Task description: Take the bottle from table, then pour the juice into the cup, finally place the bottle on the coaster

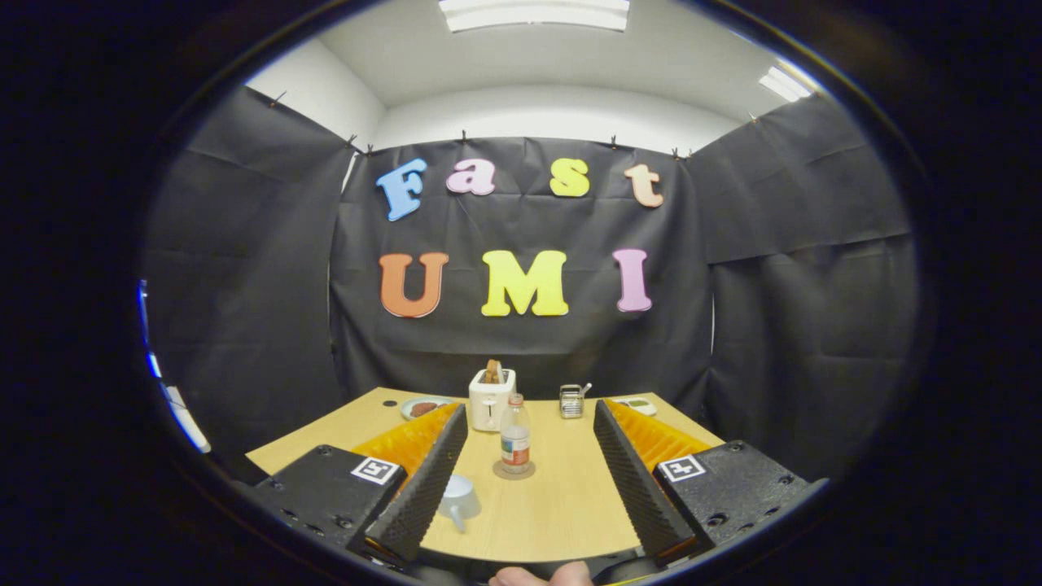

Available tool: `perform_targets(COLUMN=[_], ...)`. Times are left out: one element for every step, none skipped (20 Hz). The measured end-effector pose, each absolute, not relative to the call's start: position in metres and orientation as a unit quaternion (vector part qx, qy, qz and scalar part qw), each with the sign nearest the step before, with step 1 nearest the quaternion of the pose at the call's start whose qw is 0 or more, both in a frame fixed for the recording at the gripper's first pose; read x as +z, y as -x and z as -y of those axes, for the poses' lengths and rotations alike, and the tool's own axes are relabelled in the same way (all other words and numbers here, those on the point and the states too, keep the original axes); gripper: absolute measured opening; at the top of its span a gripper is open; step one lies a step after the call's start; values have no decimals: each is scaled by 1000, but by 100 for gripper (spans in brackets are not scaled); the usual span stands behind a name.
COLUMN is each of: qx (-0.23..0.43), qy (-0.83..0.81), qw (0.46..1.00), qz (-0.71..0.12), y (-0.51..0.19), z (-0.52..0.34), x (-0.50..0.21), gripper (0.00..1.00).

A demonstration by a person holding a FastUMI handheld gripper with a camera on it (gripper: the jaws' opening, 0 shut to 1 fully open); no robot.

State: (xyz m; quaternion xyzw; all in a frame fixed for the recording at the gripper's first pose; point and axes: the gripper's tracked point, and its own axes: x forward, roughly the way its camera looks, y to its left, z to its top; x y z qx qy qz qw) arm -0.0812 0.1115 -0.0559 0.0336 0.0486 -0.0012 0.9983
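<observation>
Hand-held gripper (531, 480): fingers wide apart, empty. Bottle (514, 435): upright on coaster (514, 471), mid-counter (562, 505), beyond the fingertips. Cup (458, 496): beside left finger. Judgement: bottle appeared placed; best withdrawn straight back, fingers kept apart, clear of the cup.

We see black cloth (521, 334) hung as the booth's wall on three sides, pinned along its top edge and creased in folds. Above it we see a white room wall (553, 114) and a white ceiling with two lit light panels (533, 12). Below stands a light wooden table (562, 505), its far edge meeting the cloth.
</observation>
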Motion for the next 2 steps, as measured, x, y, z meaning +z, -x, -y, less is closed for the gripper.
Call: perform_targets(qx=[-1, -1], qy=[-39, -42], qw=[998, 998], qz=[-51, -53], y=[81, 81], z=[-112, -112], x=[-57, -58], gripper=[100, 100])
